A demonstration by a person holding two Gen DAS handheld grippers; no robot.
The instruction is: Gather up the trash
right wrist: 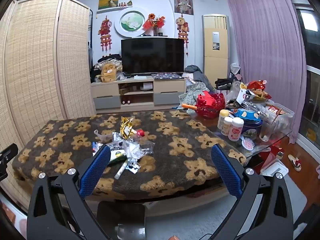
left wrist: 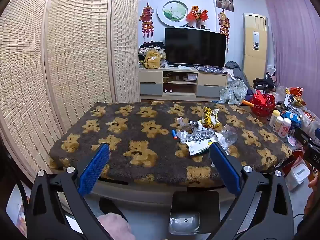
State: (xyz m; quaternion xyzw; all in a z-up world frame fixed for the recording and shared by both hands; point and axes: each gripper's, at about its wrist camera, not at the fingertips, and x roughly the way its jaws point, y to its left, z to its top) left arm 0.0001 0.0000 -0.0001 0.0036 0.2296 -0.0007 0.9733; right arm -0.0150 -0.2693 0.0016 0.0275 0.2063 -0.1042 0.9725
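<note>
A heap of trash [left wrist: 202,136] lies on the bear-patterned blanket [left wrist: 140,132]: crumpled clear plastic, foil blister packs, white paper, a yellow wrapper [left wrist: 210,117] and a small blue tube [left wrist: 174,134]. My left gripper [left wrist: 159,146] hovers open at the table's near edge, with the heap just beyond its right finger. In the right wrist view the same heap [right wrist: 128,144] sits ahead and left, with a white tube [right wrist: 121,169] and a red cap [right wrist: 141,133]. My right gripper [right wrist: 161,148] is open and holds nothing. A black bin [left wrist: 195,210] stands on the floor below the edge.
The table's right end is crowded with a red basket [right wrist: 210,105], white bottles [right wrist: 235,129], a blue tin [right wrist: 251,127], a glass [right wrist: 266,129] and a hairbrush [right wrist: 248,143]. A woven folding screen [right wrist: 46,60] stands left. A white box [right wrist: 274,169] sits on the floor.
</note>
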